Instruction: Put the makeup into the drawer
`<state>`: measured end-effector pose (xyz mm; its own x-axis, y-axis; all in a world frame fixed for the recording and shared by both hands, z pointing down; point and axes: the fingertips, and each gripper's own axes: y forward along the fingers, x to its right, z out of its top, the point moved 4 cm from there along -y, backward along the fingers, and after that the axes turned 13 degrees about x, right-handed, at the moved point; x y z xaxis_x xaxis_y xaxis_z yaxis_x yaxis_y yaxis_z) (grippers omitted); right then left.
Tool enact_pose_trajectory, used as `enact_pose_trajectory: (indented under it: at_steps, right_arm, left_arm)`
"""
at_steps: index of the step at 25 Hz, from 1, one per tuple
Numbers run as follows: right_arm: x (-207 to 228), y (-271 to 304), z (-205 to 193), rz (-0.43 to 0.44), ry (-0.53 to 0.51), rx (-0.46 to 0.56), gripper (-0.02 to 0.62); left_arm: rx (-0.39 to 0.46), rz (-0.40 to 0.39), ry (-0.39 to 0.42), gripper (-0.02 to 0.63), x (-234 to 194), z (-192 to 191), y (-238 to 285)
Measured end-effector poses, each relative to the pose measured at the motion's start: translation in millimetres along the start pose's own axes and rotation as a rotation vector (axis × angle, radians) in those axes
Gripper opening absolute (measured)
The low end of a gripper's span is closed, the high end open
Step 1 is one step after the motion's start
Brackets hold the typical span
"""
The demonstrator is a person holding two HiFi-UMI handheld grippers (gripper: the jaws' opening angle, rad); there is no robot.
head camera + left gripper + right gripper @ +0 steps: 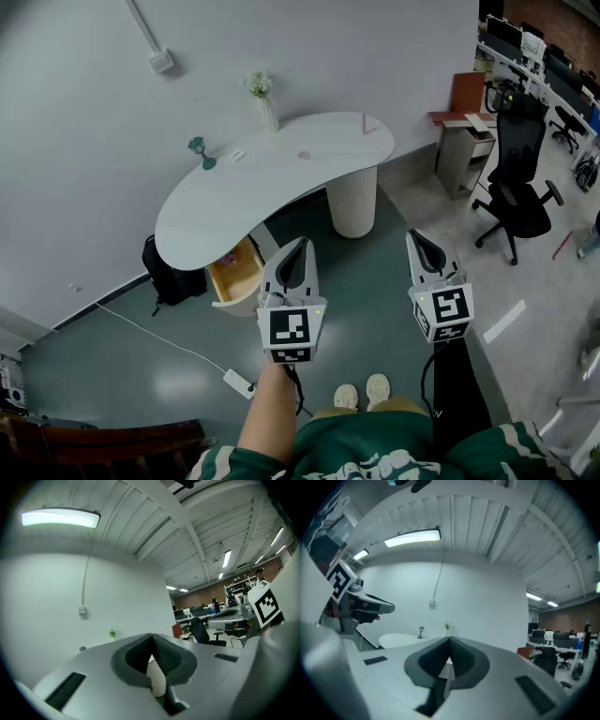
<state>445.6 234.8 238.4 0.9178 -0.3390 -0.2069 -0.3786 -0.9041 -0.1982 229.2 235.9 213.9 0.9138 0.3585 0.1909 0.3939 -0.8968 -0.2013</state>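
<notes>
A white curved table [234, 202] stands ahead by the wall, with an open wooden drawer [240, 278] under its near left edge. Something pink [229, 259] lies in the drawer. Small makeup items, one pinkish [304, 156] and one white [237, 156], lie on the tabletop. My left gripper [292, 258] hovers level just right of the drawer, shut and empty; in its own view the left gripper [152, 635] has its tips meeting. My right gripper [427, 248] is held further right over the floor, shut, nothing in it; the right gripper [450, 640] faces the table [401, 640].
A teal ornament [200, 150] and a vase of flowers [262, 98] stand at the table's back edge. A black bag [169, 272] sits under the table's left end. A power strip [236, 382] with cable lies on the floor. A cabinet [466, 150] and office chair [520, 202] stand right.
</notes>
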Motion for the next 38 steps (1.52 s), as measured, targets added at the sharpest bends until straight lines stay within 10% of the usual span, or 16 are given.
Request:
enact_pose_trajectory:
  at_steps: [12, 17, 24, 38]
  right_arm:
    - [-54, -6, 18, -0.034, -0.016, 0.027, 0.008]
    - [-48, 4, 14, -0.030, -0.022, 0.026, 0.165]
    - [-11, 33, -11, -0.017, 0.048, 0.045, 0.315]
    - [119, 156, -59, 0.035, 0.106, 0.050, 0.357]
  left_arm:
    - [0.013, -0.020, -0.030, -0.002, -41, -7, -43]
    - [0.016, -0.013, -0.043, 0.000, -46, -10, -31]
    - [0.006, -0.017, -0.037, 0.000, -37, -28, 20]
    - [-0.003, 0.016, 0.002, 0.000, -25, -45, 187]
